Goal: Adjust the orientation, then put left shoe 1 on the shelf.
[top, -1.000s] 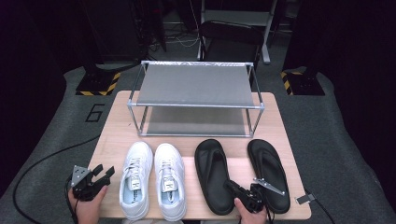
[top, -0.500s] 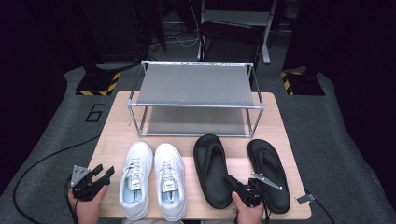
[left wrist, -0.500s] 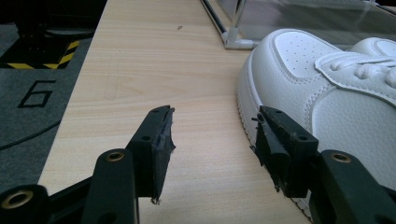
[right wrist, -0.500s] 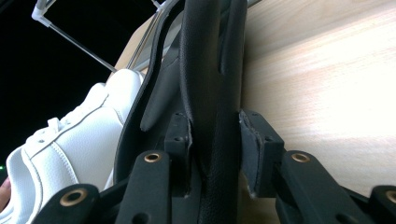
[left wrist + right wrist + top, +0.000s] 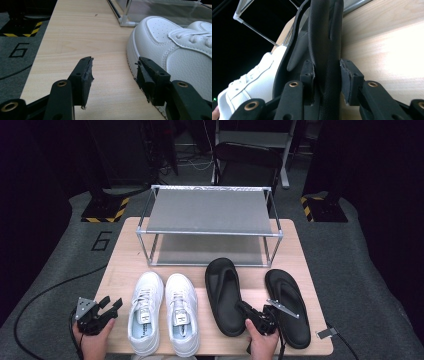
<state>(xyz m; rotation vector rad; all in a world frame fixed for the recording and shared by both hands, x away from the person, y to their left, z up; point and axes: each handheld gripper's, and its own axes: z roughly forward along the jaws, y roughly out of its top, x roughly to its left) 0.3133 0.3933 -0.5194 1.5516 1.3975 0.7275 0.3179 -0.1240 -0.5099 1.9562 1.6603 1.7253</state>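
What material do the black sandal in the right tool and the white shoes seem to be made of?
Black sandal: probably rubber or foam, matte, with a fine grainy surface and a moulded strap.
White shoes: smooth leather or imitation leather, slightly glossy, with stitched seams and small perforations on the toe; which one, the look cannot tell.

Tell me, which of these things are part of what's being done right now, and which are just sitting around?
In use:
- right gripper, fingers clamped on a sandal
- left black sandal, the one gripped
- shoe rack, probably where it goes

Sitting by:
- right black sandal
- pair of white sneakers
- left gripper, open over the table
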